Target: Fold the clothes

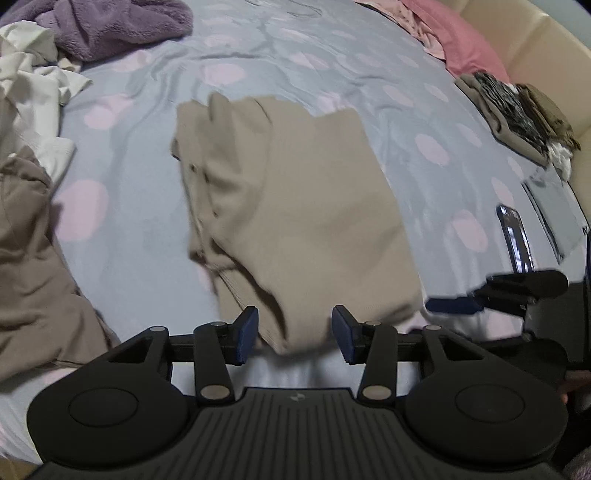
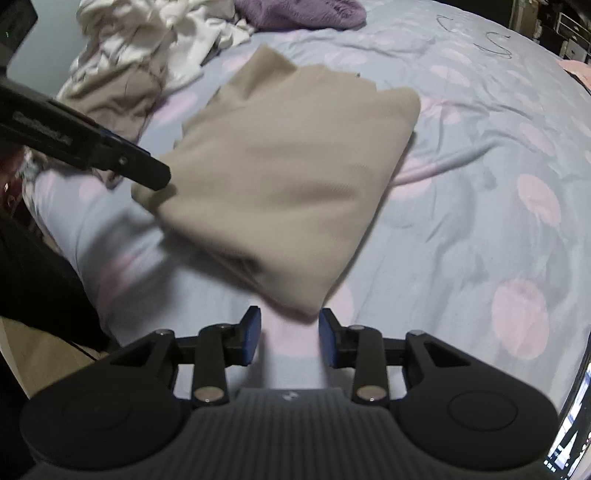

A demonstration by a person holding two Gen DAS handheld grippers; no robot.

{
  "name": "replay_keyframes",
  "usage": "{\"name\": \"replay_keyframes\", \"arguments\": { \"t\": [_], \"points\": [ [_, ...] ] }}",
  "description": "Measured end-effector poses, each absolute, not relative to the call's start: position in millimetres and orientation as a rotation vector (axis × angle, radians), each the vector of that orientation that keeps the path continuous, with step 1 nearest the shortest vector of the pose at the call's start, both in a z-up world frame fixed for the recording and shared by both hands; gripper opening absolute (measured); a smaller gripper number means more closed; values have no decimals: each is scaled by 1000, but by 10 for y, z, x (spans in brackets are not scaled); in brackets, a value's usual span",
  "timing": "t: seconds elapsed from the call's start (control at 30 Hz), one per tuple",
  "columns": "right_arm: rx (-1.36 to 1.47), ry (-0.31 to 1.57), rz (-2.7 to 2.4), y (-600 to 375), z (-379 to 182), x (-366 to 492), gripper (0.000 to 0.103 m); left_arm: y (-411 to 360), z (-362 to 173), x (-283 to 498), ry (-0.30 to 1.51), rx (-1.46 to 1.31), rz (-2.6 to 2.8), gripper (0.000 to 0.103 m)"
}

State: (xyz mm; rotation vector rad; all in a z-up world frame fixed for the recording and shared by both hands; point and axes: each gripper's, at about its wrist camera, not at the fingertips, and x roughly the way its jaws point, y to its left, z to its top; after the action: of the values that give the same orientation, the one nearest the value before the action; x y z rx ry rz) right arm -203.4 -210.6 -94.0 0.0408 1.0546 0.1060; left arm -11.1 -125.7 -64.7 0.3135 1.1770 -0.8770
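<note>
A folded beige garment (image 1: pixel 295 206) (image 2: pixel 291 192) lies on the blue bed cover with pink dots (image 1: pixel 424 122) (image 2: pixel 461 206). My left gripper (image 1: pixel 295 334) is open over the garment's near edge, and a fold of cloth sits loose between its blue pads. My right gripper (image 2: pixel 290 332) is open too, with the garment's near corner just ahead of its fingertips and bare cover between them. The right gripper's fingers (image 1: pixel 454 304) reach in at the garment's right corner in the left wrist view. One left finger (image 2: pixel 147 173) lies by the garment's left corner in the right wrist view.
A heap of unfolded clothes lies to the left: white (image 1: pixel 29 92) (image 2: pixel 147 40), brown (image 1: pixel 33 258) and purple fleece (image 1: pixel 110 26) (image 2: pixel 299 11). A stack of folded clothes (image 1: pixel 517 118), a phone (image 1: pixel 515 240) and a pink pillow (image 1: pixel 465 48) sit at the right.
</note>
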Motion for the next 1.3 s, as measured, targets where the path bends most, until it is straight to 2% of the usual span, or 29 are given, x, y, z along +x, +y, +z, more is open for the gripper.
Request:
{"name": "replay_keyframes", "arguments": {
  "t": [0.07, 0.13, 0.33, 0.47, 0.53, 0.57, 0.63, 0.7, 0.77, 0.8, 0.9, 0.97, 1.07, 1.13, 1.2, 1.3],
  "points": [
    [34, 1046, 98, -2112, -959, -2013, 37, -1298, -708, -133, 1176, 340, -879, 26],
    [47, 1043, 96, -2121, -978, -1970, 37, -1298, -740, -109, 1186, 324, -878, 3],
    [5, 1009, 68, -2060, -966, -1973, 37, -1150, -520, 14, 1159, 225, -884, 2],
    [31, 1015, 48, -2085, -971, -1960, 36, -1053, -686, 126, 1237, 218, -800, 3],
    [40, 1035, 45, -2090, -993, -1948, 26, -1044, -811, 155, 1276, 222, -777, 3],
    [61, 1046, 52, -2096, -1010, -1940, 8, -1039, -874, 170, 1295, 224, -766, 3],
    [91, 1061, 58, -2099, -1041, -1926, 5, -1054, -1004, 192, 1312, 240, -751, 3],
    [76, 1082, 59, -2095, -1066, -1928, 0, -1073, -1087, 227, 1316, 249, -742, 3],
    [78, 1109, 54, -2119, -1081, -1935, 0, -1061, -1109, 255, 1325, 229, -729, 4],
    [78, 1122, 52, -2131, -1089, -1939, 0, -1057, -1105, 260, 1326, 227, -724, 7],
    [104, 1116, 51, -2207, -998, -1956, 1, -1060, -1002, 221, 1309, 262, -721, 29],
    [102, 1105, 47, -2239, -935, -1954, 5, -1055, -909, 206, 1290, 268, -742, 31],
    [103, 1085, 31, -2271, -860, -1920, 6, -1047, -778, 181, 1272, 257, -789, 41],
    [98, 1069, 14, -2291, -815, -1878, 7, -1046, -682, 191, 1242, 248, -796, 43],
    [99, 1056, -9, -2326, -774, -1829, 17, -1041, -597, 221, 1222, 220, -802, 44],
    [114, 1037, -27, -2388, -704, -1774, 24, -1101, -501, 344, 1204, 175, -791, 45]
  ]
}}
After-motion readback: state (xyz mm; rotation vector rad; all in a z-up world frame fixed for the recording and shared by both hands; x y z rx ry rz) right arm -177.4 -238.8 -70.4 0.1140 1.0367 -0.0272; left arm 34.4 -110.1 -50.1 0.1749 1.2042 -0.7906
